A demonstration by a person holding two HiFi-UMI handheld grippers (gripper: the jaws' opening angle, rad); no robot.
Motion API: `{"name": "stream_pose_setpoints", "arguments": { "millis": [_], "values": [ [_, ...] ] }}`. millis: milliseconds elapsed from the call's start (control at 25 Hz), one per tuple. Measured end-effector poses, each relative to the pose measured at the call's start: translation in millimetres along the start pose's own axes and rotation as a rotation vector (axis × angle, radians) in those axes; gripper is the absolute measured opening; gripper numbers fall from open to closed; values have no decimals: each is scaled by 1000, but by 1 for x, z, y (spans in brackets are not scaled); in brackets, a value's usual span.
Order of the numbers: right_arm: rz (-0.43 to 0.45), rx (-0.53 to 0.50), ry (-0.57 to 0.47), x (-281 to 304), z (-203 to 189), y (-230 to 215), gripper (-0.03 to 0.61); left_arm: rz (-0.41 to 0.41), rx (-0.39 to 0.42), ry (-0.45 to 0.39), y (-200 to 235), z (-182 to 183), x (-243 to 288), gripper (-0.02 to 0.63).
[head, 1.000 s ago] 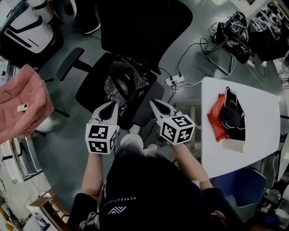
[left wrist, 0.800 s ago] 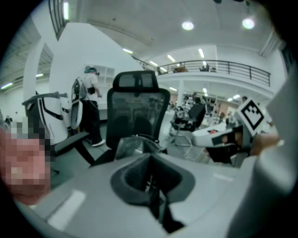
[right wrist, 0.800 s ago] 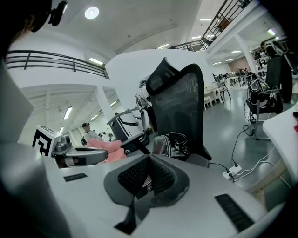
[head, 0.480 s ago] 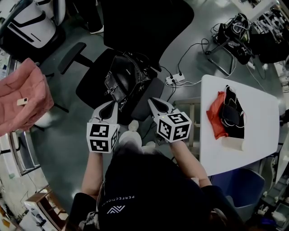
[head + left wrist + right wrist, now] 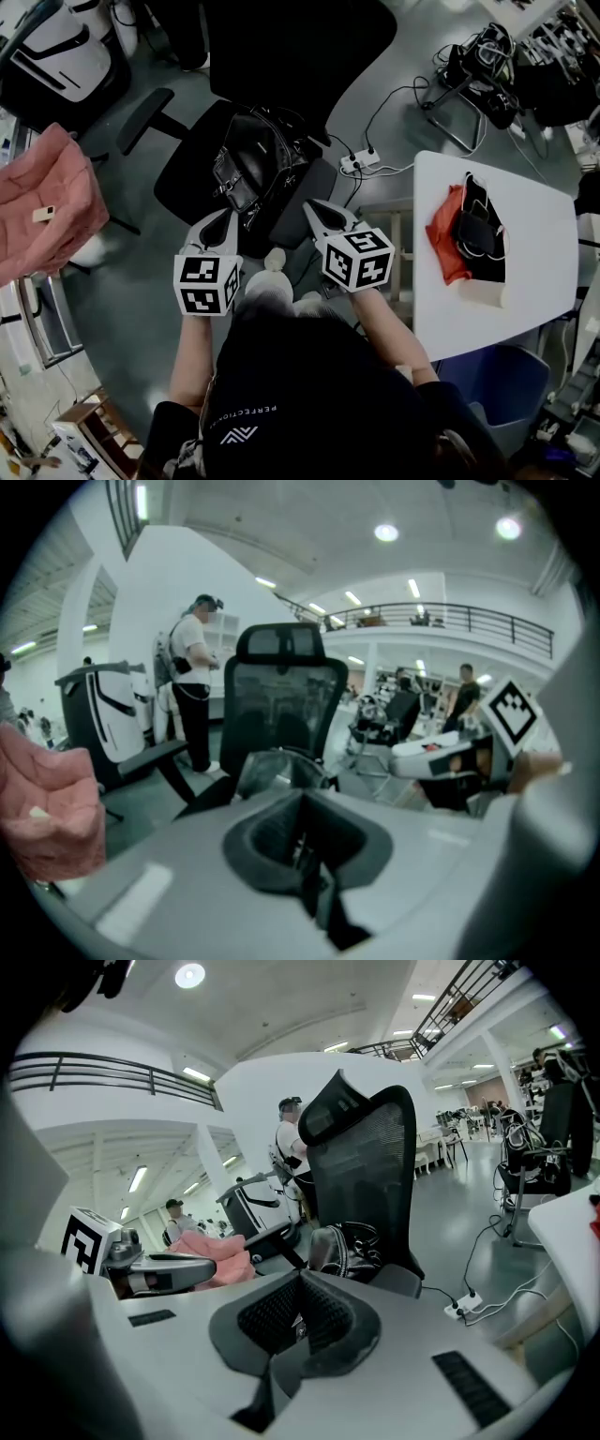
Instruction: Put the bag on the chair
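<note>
A black handbag (image 5: 255,167) rests on the seat of a black office chair (image 5: 192,183), in front of its tall mesh backrest (image 5: 295,47). Both grippers hover side by side just short of the seat's near edge, apart from the bag. My left gripper (image 5: 229,219) is shut with nothing in it, and my right gripper (image 5: 313,208) is shut and empty too. In the left gripper view the bag (image 5: 281,766) shows beyond the closed jaws of that gripper (image 5: 302,841). The right gripper view shows the bag (image 5: 352,1246) past its own gripper (image 5: 298,1321).
A white table (image 5: 487,300) at the right carries a red cloth and dark items, with a blue bin (image 5: 506,384) below it. A power strip (image 5: 361,161) and cables lie on the floor by the chair. A pink garment (image 5: 42,211) hangs at the left. A person (image 5: 192,682) stands behind.
Both grippers stay shut in nearly the same place by the chair. The bag has not moved on the seat; only the head view drifted a little.
</note>
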State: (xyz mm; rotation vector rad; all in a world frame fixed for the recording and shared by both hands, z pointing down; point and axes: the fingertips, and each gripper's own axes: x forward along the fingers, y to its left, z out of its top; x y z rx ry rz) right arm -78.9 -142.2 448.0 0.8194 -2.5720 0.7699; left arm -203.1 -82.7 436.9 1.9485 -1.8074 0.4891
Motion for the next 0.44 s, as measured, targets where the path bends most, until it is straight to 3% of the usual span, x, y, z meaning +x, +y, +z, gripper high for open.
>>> {"name": "stream_pose_setpoints", "arguments": {
  "millis": [440],
  "values": [
    [-7,10,11,8,2,-4,-2,-9,7,32,6,1,12,9]
  ]
}}
